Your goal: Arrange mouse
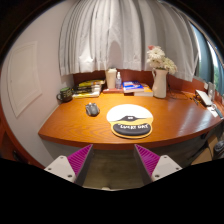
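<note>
Jaws (113,160) stood wide apart, with nothing between the two magenta pads (78,158), held back from the near edge of a curved wooden bench (80,128). Ahead of the fingers, on the bench, lay a round mouse pad (130,120), light on top with a dark band below; white writing on that band too small to read. Left of the pad, apart from it, lay a dark mouse (92,109). Farther back along the bench stood a white vase with pale flowers (160,72), a blue book or box (132,87), a tall pale container (111,78) and some dark things at the left end (66,94), too small to name. Behind all this hung light curtains (120,35). No label or brand readable anywhere.
</note>
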### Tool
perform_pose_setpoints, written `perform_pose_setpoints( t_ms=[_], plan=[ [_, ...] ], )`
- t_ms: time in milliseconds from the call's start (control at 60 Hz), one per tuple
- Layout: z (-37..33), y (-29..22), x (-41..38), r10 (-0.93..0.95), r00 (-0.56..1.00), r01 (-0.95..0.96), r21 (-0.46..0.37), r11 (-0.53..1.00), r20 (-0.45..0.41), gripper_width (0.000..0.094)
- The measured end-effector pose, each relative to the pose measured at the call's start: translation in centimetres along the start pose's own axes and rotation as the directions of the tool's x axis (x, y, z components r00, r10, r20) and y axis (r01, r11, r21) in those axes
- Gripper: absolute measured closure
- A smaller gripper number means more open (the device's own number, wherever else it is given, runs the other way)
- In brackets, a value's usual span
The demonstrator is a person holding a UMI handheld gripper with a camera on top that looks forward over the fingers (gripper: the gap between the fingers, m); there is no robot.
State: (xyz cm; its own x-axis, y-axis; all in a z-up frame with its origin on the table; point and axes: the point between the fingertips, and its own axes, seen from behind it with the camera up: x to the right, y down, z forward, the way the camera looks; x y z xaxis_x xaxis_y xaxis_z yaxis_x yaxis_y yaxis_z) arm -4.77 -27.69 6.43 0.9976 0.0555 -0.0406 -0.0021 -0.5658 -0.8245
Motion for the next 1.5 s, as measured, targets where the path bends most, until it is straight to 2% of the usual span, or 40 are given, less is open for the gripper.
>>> perform_pose_setpoints(
  t_ms=[133, 283, 700, 850, 1150, 1233, 1317, 1500],
  plan=[
    [5.3, 0.7, -5.5, -0.007, 0.999, 0.009, -0.042, 0.999, 0.037, 0.0118],
    [11.0, -1.5, -9.3, -0.023, 0.998, 0.027, -0.074, 0.997, 0.054, 0.011],
    [27.2, -8.1, -10.8, -0.01, 1.0, 0.006, -0.141, 0.99, -0.027, 0.0122],
    [30.3, -10.2, -10.5, -0.008, 0.999, 0.002, -0.148, 0.989, -0.044, 0.0172],
    [33.6, -12.6, -9.5, 0.003, 0.994, -0.021, -0.158, 0.987, -0.109, 0.04],
    [33.9, -12.8, -9.3, 0.02, 0.992, -0.039, -0.158, 0.987, -0.122, 0.0399],
    [33.8, -12.8, -9.2, 0.04, 0.992, -0.06, -0.162, 0.985, -0.121, 0.0413],
    [33.7, -13.0, -9.2, 0.091, 0.991, -0.108, -0.169, 0.98, -0.103, 0.054]
  ],
)
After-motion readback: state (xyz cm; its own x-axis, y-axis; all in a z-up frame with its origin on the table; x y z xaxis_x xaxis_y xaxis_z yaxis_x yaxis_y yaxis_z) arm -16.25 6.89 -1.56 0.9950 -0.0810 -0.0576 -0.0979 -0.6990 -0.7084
